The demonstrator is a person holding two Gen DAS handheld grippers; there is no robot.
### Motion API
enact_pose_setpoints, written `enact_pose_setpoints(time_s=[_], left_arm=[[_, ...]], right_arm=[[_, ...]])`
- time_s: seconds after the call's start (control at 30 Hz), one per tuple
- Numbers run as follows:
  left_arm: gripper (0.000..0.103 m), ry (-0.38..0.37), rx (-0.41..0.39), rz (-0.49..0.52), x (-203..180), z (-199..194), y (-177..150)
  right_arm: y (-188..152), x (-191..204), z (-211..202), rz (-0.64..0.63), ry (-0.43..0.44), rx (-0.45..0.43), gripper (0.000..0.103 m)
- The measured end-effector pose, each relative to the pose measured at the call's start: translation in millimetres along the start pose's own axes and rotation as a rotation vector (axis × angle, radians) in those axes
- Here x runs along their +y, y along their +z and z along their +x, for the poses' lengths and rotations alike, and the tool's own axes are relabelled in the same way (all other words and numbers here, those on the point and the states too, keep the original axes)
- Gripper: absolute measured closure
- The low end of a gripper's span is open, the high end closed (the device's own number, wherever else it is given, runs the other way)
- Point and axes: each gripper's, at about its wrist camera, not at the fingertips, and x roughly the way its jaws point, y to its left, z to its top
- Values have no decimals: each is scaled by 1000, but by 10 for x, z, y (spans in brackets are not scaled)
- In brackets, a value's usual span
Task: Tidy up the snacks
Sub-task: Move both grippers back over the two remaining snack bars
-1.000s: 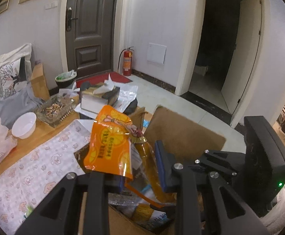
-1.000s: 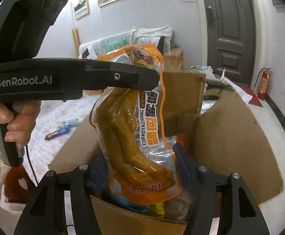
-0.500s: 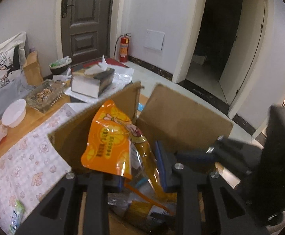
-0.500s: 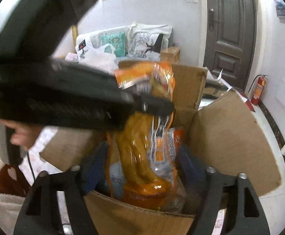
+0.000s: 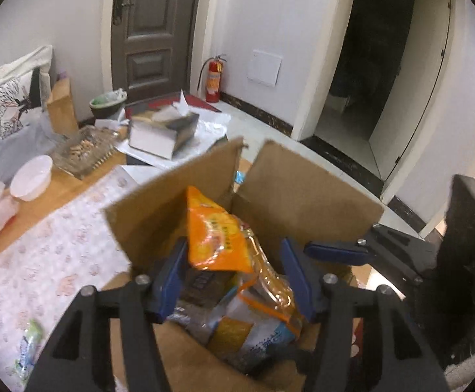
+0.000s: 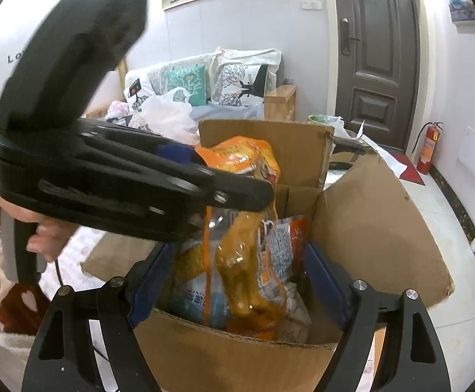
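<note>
Your left claw (image 5: 234,281) had just been opening: its blue pads (image 5: 168,281) stood apart on either side of the orange snack pouch (image 5: 217,238), which was between them but no longer pinched. In the right wrist view that same claw (image 6: 237,196) reached in from the left edge, its tip over the top of the pouch (image 6: 240,228), with your hand (image 6: 44,232) on the handle. Your right claw (image 6: 237,277) was released too, jaws spread wide either side of the pouch's lower half, pads clear of it; they had widened a moment before and then held.

The pouch stood tilted inside the open cardboard box (image 5: 306,202), its bottom resting among other packets (image 5: 257,330) that filled the box. The box flaps (image 6: 368,228) stood up around it on the far and right sides.

Left of the box, the tabletop's patterned cloth (image 5: 57,251) carried a small green wrapped snack (image 5: 28,349) near its near edge. Farther along the tabletop sat a white bowl (image 5: 31,176), a clear tray of nuts or similar bits (image 5: 84,150), too blurred to name, and a tissue box (image 5: 162,130) near the far edge.

Beyond stood cushions (image 6: 204,81), a dark door (image 5: 159,29) and a red fire extinguisher (image 5: 214,78) against the wall.
</note>
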Motion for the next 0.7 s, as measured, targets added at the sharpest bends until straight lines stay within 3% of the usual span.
enact_pose_setpoints(time_s=[0.27,0.37,0.43,0.67,0.7], left_arm=[[49,65,-93,-58,315,-509,-68],[49,79,-107,-76,411,-667,-151],[49,82,-120,-90,479,-771,-220],[49,90,-143,-131,663,-1037,-444],[49,88,-143,-134,692,-1055,-471]], right_arm=[[140,74,-38,30,44,-58,29],[249,130,19,25,63,-79,41],[300,189,77,22,60,-72,57],[381,274,327,20,-39,-46,59],[373,261,377,26,-33,-30,67]])
